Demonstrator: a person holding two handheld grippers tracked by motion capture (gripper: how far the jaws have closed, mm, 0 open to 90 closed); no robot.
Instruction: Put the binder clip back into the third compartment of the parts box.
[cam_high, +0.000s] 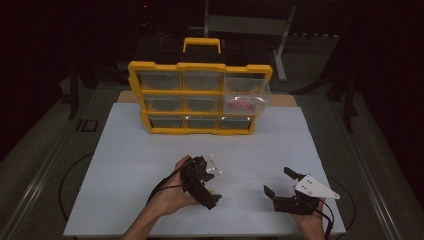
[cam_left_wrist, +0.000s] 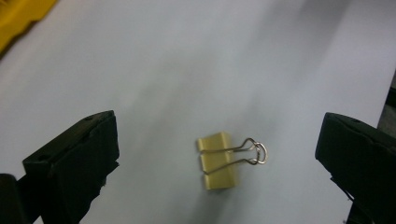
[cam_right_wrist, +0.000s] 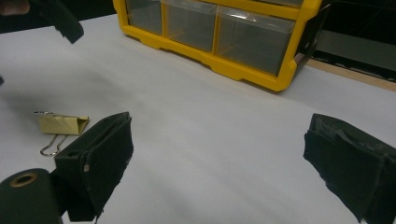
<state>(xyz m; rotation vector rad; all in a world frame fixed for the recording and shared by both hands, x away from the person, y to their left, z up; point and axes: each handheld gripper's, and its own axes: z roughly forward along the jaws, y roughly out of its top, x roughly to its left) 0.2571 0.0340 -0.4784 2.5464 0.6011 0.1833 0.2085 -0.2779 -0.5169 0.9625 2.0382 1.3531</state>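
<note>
A small gold binder clip (cam_left_wrist: 215, 161) with wire handles lies flat on the white table (cam_left_wrist: 187, 70), between and just ahead of the wide-apart jaws of my left gripper (cam_left_wrist: 217, 133). That gripper is open and touches nothing. In the high view, the left gripper (cam_high: 214, 182) is at the near middle of the table and the right gripper (cam_high: 278, 181) is to its right. The right gripper (cam_right_wrist: 218, 130) is open and empty. It faces the yellow drawer organizer (cam_right_wrist: 243, 70), with the clip (cam_right_wrist: 63, 125) lying left of its left jaw.
The yellow organizer (cam_high: 200, 67) stands at the table's far edge with clear drawers and a handle on top. Its upper right drawer (cam_high: 247, 92) is pulled out and holds pink items (cam_high: 240, 105). A dark stand and floor surround the white table (cam_high: 150, 150).
</note>
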